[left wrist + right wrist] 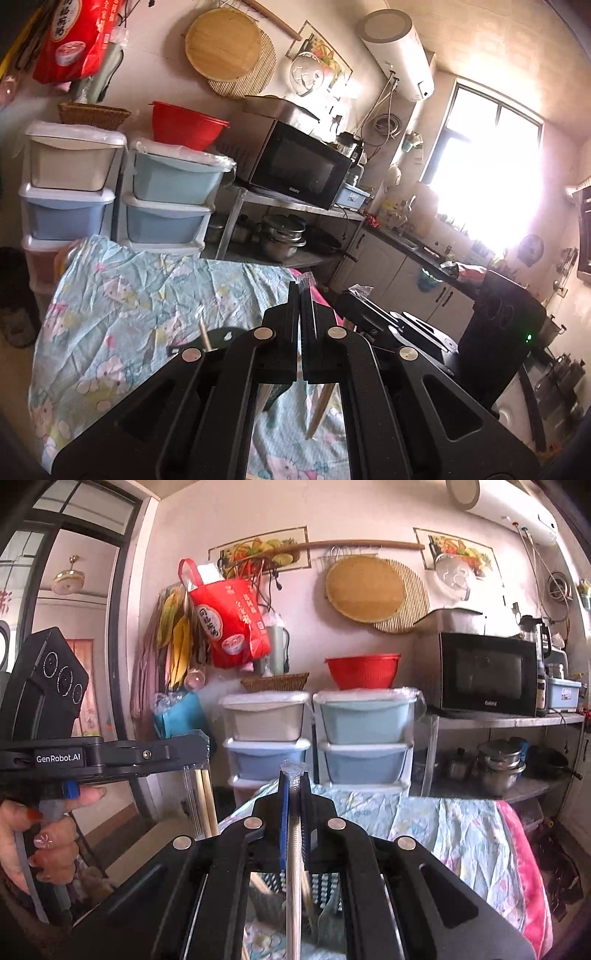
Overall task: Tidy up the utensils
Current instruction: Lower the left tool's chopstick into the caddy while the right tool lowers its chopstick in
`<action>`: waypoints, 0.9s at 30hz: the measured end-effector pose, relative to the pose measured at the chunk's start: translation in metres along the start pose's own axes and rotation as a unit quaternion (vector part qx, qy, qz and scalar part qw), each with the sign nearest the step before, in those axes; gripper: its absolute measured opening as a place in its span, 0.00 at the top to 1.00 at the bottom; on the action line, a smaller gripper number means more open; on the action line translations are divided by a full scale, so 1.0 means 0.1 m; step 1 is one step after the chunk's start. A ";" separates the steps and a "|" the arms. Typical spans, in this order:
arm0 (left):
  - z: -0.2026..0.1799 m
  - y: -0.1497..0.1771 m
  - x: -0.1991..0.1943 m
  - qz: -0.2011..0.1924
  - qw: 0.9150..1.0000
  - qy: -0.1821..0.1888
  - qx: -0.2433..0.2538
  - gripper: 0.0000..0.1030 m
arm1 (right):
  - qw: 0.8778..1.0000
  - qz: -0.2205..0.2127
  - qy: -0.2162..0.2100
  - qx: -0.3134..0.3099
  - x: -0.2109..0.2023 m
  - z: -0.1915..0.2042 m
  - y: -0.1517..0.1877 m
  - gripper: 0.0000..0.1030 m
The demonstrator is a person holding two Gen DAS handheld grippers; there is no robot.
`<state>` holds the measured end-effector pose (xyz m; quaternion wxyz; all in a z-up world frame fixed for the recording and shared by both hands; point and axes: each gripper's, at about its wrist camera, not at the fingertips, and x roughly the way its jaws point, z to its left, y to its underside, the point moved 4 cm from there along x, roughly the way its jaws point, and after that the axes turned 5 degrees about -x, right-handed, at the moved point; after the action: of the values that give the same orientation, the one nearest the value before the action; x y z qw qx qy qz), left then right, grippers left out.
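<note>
My left gripper is shut on a pair of pale wooden chopsticks in a clear wrapper; they hang down below the jaws. In the right wrist view the left gripper is held up at the left by a hand, with the chopsticks dangling from it. My right gripper is shut on a long pale utensil in a clear sleeve, upright between the pads. A dark perforated utensil basket stands under it on the floral tablecloth. The right gripper also shows in the left wrist view.
Stacked plastic drawers with a red basin on top stand behind the table. A microwave sits on a metal shelf over pots. A kitchen counter runs under the bright window.
</note>
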<state>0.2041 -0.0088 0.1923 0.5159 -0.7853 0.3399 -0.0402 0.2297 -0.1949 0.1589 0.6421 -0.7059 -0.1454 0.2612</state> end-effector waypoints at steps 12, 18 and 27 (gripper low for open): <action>0.02 -0.40 0.13 -0.035 0.999 -0.019 0.006 1.00 | 0.999 -0.031 0.029 -0.014 0.14 -0.14 -0.24 0.95; 0.15 -0.55 0.20 -0.051 0.998 -0.040 0.002 1.00 | 0.998 -0.046 0.037 -0.019 0.20 -0.18 -0.31 0.95; 0.37 -0.62 0.36 -0.059 0.996 -0.060 -0.013 1.00 | 0.997 -0.060 0.039 -0.017 0.40 -0.29 -0.40 0.95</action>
<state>0.2774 0.0142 0.2172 0.5218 -0.8116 0.2621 -0.0187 0.2835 -0.1924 0.1920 0.6499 -0.7163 -0.1667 0.1916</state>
